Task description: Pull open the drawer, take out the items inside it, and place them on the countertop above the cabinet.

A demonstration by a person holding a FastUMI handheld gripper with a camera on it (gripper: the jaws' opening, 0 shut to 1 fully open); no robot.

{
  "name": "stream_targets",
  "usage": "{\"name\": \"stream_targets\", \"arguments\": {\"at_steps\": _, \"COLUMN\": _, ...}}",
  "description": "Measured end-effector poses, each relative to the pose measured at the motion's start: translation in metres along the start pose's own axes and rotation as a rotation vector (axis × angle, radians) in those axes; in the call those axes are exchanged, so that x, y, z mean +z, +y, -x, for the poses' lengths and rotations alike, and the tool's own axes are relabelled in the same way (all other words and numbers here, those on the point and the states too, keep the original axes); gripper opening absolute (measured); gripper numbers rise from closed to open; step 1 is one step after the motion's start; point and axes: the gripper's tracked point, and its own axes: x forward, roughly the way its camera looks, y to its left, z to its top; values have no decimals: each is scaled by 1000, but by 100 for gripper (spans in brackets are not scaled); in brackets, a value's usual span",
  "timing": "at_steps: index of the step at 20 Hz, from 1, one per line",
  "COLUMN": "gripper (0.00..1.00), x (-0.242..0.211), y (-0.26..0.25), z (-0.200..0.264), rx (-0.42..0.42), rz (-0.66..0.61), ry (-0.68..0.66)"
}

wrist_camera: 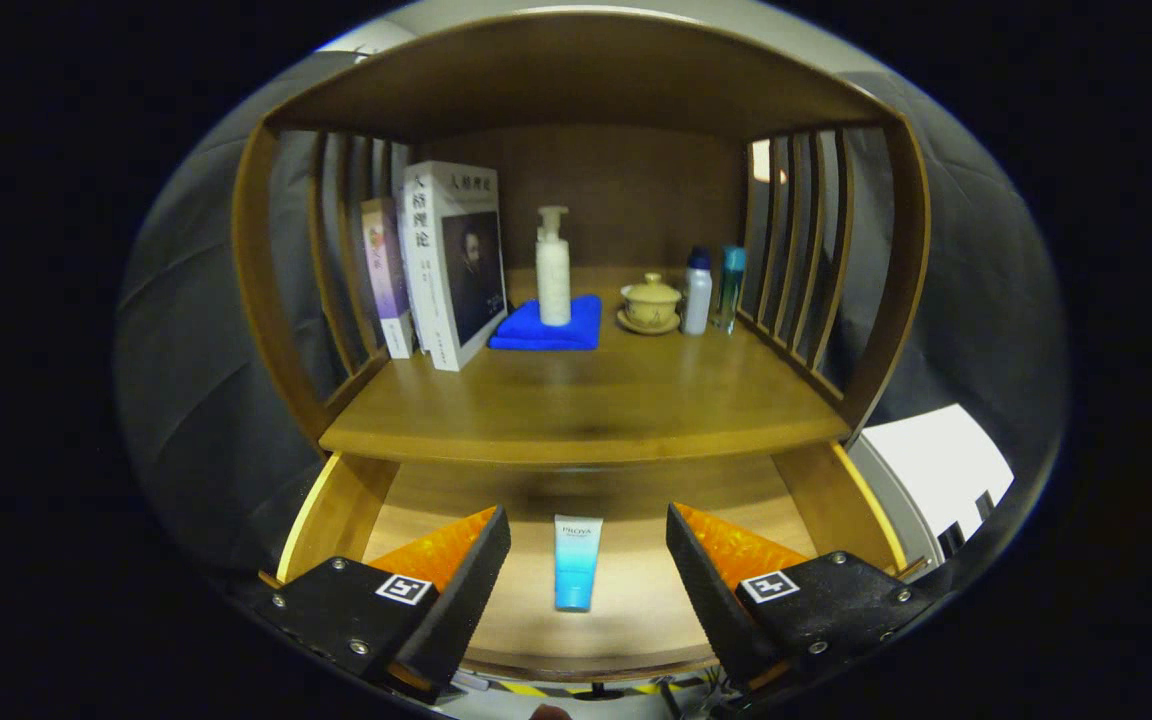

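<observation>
The gripper [588, 545] hangs over the pulled-out drawer [336, 505], fingers spread wide and holding nothing. A blue tube [576, 562] lies flat on the drawer floor between them, touching neither. Beyond, on the countertop [586, 405]: books [441, 265] far left, a pump bottle [553, 268] standing on a blue cloth [548, 328], a lidded cup [651, 303], and two bottles [711, 290] far right.

A tube [576, 561] lies in the open drawer [336, 505], under the countertop [576, 410].
</observation>
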Motion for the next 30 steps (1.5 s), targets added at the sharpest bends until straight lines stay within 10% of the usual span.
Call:
{"name": "stream_targets", "arguments": {"at_steps": 21, "gripper": 96, "x": -126, "y": 19, "z": -97, "rx": -33, "rz": 91, "ry": 559}}
{"name": "stream_targets", "arguments": {"at_steps": 30, "gripper": 71, "x": -135, "y": 19, "z": -101, "rx": -33, "rz": 86, "ry": 583}}
